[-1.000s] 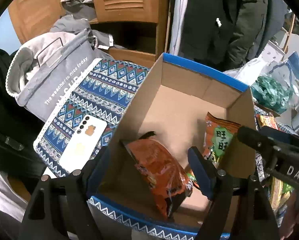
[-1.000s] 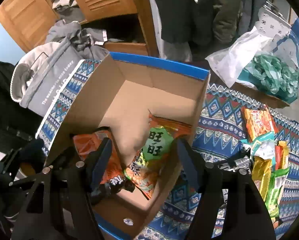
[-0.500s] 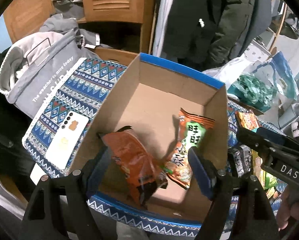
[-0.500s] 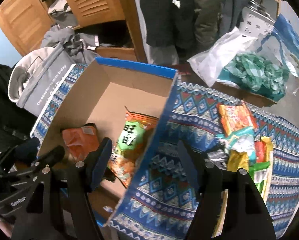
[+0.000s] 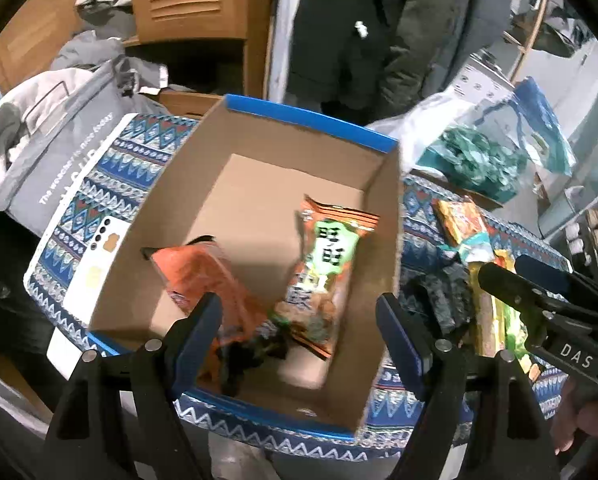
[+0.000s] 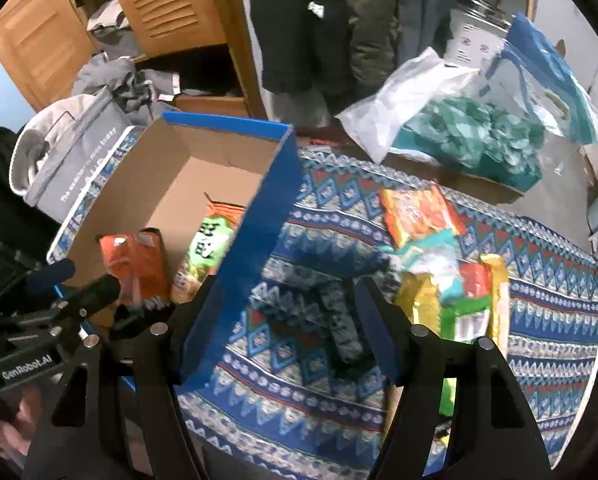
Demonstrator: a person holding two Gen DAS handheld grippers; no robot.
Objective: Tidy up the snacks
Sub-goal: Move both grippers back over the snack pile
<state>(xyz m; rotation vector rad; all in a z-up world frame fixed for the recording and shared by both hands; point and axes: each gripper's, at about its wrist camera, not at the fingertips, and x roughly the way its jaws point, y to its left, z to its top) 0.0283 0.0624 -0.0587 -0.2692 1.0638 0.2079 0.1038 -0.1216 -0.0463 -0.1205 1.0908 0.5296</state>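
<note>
An open cardboard box (image 5: pixel 259 168) with a blue rim stands on a patterned blue cloth (image 6: pixel 323 216). Inside lie an orange snack bag (image 5: pixel 203 276) and an orange-and-green snack pack (image 5: pixel 327 264). My left gripper (image 5: pixel 299 328) hovers above the box's near end, open, nothing between its fingers. My right gripper (image 6: pixel 285 320) is open over the cloth just right of the box wall (image 6: pixel 255 240), above a dark mottled packet (image 6: pixel 339 320). A heap of loose snack packs (image 6: pixel 447 280) lies to its right.
A white phone (image 5: pixel 95 268) lies on the cloth left of the box, beside a grey fabric bag (image 5: pixel 55 148). Plastic bags (image 6: pixel 471 132) with green contents sit at the back right. Hanging coats (image 5: pixel 379 28) and a wooden cabinet (image 5: pixel 195 0) stand behind.
Both grippers have shifted to the right. The right one has left the box and now hangs over the cloth beside it; the left one has drawn back so more of the box shows.
</note>
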